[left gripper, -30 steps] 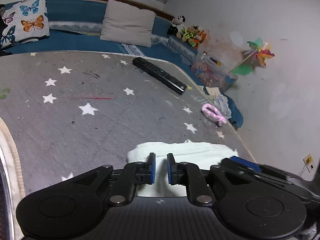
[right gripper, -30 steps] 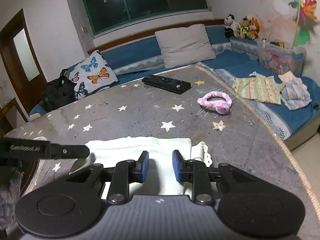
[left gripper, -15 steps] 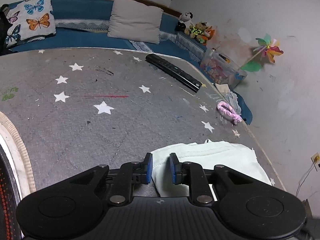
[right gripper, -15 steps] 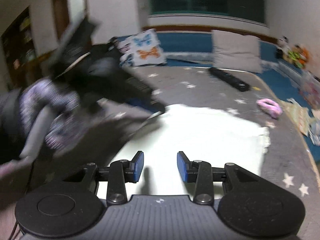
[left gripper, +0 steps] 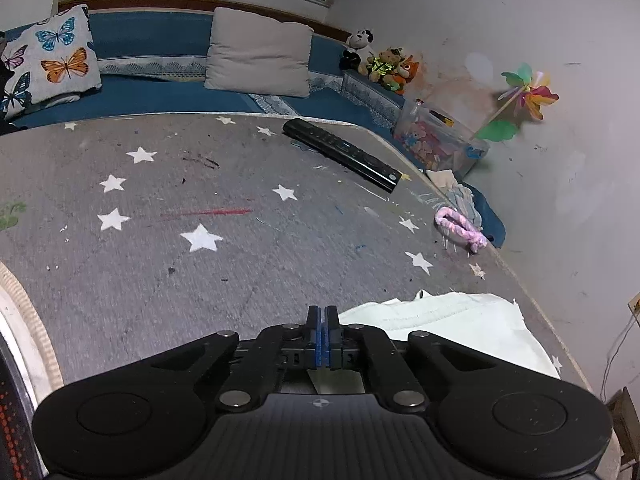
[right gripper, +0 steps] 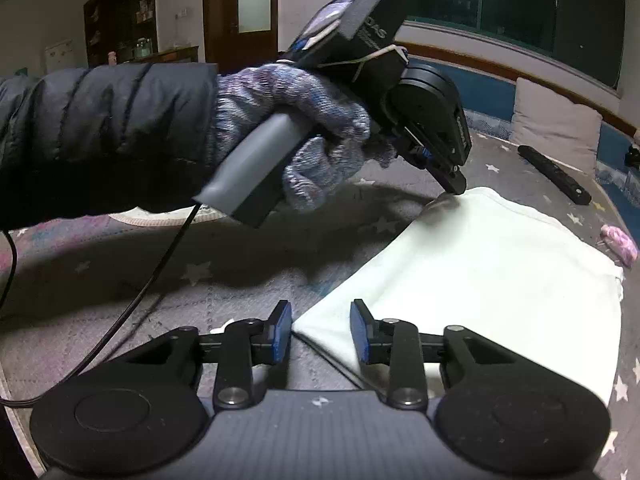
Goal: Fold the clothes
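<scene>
There is one piece of clothing, a pale cream garment (right gripper: 492,264), and it lies flat on the grey star-patterned mat (left gripper: 168,280). It is folded into a broad panel with smooth surface, one stitched seam along its far edge and a small scalloped trim at the right edge.

There are two grippers. The left gripper (left gripper: 322,314) has its blue pads (left gripper: 316,336) pressed together, and in the right wrist view its tip (right gripper: 454,184) touches the far left corner of the garment, where the fabric rises in a small peak. Whether cloth is really caught between the pads, I cannot tell. A gloved hand (right gripper: 304,128) in a dark padded sleeve (right gripper: 100,120) holds this gripper.

The right gripper (right gripper: 320,330) has been closing its jaws just now, but a gap remains between the pads. The near left corner of the garment lies in this gap, and the pads do not press on it.

On the mat I count also one black remote control (left gripper: 342,154) and one pink hair band (left gripper: 460,230). On the blue bench (left gripper: 160,96) behind are two cushions, one with butterflies (left gripper: 50,64) and one plain beige cushion (left gripper: 258,52). One pinwheel (left gripper: 524,96) stands at the wall.
</scene>
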Tool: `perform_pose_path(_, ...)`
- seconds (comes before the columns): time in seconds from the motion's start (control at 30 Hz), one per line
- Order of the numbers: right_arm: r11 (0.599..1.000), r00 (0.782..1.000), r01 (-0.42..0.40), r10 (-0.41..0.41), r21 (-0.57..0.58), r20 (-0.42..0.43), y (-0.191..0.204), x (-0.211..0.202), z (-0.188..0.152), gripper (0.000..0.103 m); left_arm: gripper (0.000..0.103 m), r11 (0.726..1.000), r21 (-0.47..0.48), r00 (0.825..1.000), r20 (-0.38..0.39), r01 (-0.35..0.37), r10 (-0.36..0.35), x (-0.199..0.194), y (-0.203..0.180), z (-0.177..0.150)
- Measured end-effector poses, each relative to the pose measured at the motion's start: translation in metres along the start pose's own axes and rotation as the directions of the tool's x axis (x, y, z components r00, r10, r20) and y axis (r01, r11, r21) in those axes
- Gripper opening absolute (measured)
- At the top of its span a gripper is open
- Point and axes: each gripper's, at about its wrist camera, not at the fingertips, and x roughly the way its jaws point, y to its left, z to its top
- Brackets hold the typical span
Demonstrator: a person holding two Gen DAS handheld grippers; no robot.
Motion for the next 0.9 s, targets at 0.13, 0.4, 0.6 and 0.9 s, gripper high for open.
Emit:
perform_pose_path(0.13, 1.000, 1.000, 0.013, -0.013, 0.021, 0.005, 0.000, -0.004, -0.002, 0.011, 0.001, 1.000, 0.004, 1.000, 0.010, -0.013, 0.013, 0.000, 0.002, 0.002)
perform_pose_path(0.4, 1.000, 1.000, 0.001, 0.000, 0.026, -0.016, -0.002, -0.013, -0.009, 0.009, 0.002, 1.000, -0.002, 1.000, 0.018, -0.021, 0.021, -0.010, 0.004, 0.000)
perform_pose_path(0.6, 0.992, 0.999, 0.001, -0.005, 0.123, 0.035, -0.014, -0.038, -0.015, 0.016, 0.004, 0.999, 0.043, 0.999, 0.029, 0.017, -0.018, -0.037, -0.012, -0.012)
perform_pose_path(0.9, 0.930, 0.972, 0.190, -0.223, 0.313, 0.072, -0.057, -0.073, -0.038, 0.041, 0.004, 0.985, 0.151, 0.997, -0.009, 0.082, -0.082, -0.066, -0.046, -0.058)
